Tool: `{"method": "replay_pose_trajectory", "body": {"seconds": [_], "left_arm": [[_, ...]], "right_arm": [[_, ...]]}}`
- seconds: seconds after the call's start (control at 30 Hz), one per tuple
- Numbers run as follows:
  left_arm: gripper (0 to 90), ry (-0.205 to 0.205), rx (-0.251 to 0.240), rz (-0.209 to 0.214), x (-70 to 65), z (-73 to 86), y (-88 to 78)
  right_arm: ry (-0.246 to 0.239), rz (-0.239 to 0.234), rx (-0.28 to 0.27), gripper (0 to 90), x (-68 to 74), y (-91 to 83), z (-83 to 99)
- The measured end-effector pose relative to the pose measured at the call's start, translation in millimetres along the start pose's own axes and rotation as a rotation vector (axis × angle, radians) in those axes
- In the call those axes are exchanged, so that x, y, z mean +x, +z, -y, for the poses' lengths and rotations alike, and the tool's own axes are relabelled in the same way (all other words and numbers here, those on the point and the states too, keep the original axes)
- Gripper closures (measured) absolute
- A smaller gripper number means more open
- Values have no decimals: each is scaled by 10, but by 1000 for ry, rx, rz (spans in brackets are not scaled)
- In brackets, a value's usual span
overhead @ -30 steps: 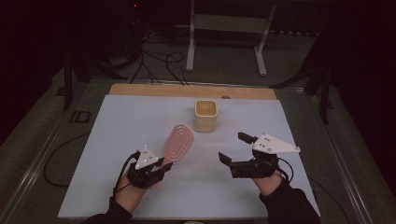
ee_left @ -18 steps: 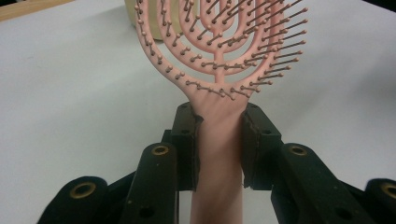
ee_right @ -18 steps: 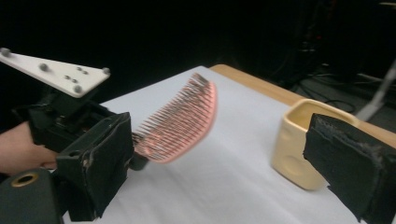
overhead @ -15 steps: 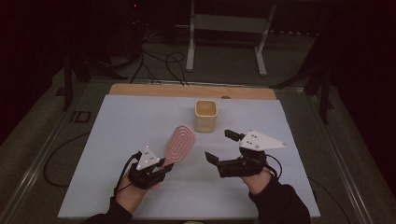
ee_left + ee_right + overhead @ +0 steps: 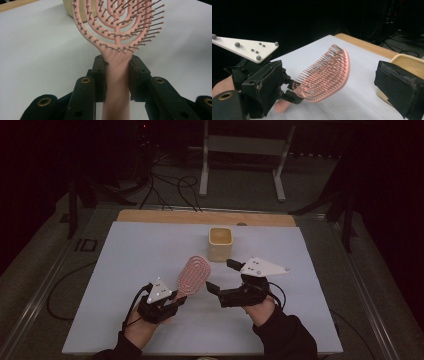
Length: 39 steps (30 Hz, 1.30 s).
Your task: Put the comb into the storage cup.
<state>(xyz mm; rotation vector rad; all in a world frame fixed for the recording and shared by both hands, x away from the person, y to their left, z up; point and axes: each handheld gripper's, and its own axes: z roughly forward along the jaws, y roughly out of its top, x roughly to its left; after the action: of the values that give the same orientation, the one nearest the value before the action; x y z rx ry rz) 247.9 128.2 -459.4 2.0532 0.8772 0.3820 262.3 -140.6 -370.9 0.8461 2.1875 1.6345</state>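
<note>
Pink hairbrush (image 5: pixel 117 27) pinched at its handle by left gripper (image 5: pixel 176 301) jaws; right gripper (image 5: pixel 221 276), jaws spread, probably must grasp its head next

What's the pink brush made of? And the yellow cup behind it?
The pink brush looks like smooth matte plastic: one moulded piece with open loops and thin ball-tipped bristles. The yellow cup seems plastic too, pale and dull with thick rounded walls, though it could be something else.

The left claw (image 5: pixel 117 80) clamps the pink hairbrush (image 5: pixel 117 37) by its handle, bristled head above the white table (image 5: pixel 37 55).
</note>
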Motion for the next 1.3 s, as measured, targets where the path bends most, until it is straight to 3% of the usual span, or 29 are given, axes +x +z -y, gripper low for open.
{"method": "replay_pose_trajectory", "body": {"seconds": [0.5, 0.57, 0.77, 1.0, 1.3], "left_arm": [[714, 10, -19, 3, -21, -6, -18], [714, 16, -25, 3, -24, -8, -23], [714, 19, -31, 9, -46, -10, -17], [714, 25, -39, 17, -61, -14, -25], [714, 36, -59, 30, -80, -15, -50]], "right_arm": [[165, 20, 15, 85, -34, 312, 112], [192, 1, 19, 88, -56, 343, 124], [276, -34, 30, 163, -76, 427, 147], [306, -49, 52, 278, -67, 506, 190], [332, -65, 57, 506, -92, 515, 227]]}}
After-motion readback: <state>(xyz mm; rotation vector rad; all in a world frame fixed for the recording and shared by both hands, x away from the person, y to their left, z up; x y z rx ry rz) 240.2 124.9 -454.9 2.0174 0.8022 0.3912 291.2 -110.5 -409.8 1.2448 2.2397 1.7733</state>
